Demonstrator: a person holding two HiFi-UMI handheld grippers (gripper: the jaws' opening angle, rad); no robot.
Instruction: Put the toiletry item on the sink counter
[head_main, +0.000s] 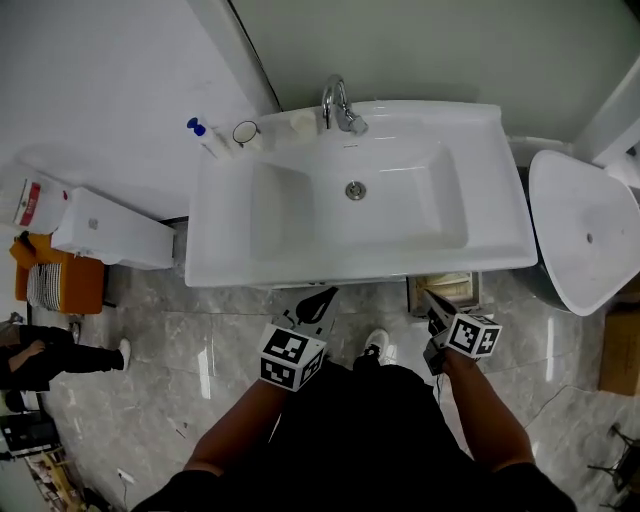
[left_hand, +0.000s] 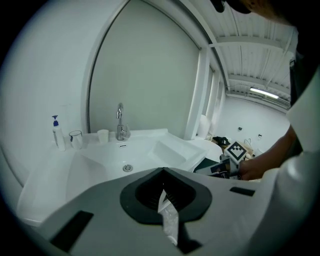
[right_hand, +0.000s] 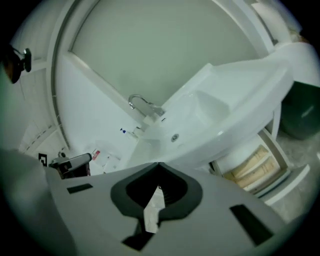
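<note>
A white sink (head_main: 230, 250) with a chrome faucet (head_main: 338, 105) fills the middle of the head view. On its back left corner stand a white pump bottle with a blue top (head_main: 205, 135), a clear glass (head_main: 245, 132) and a small white cup (head_main: 303, 123). The bottle (left_hand: 58, 134) also shows far left in the left gripper view. Both grippers hover in front of the sink, below its front edge. My left gripper (head_main: 325, 297) is shut with nothing gripped (left_hand: 162, 170). My right gripper (head_main: 432, 300) is shut too, and its jaws (right_hand: 159, 164) hold nothing I can see.
Under the sink's right side is an open shelf with tan packs (head_main: 448, 288). A white toilet (head_main: 585, 230) stands at the right and a white box-like fixture (head_main: 110, 230) at the left. A person (head_main: 40, 355) sits low at the far left on the grey tiled floor.
</note>
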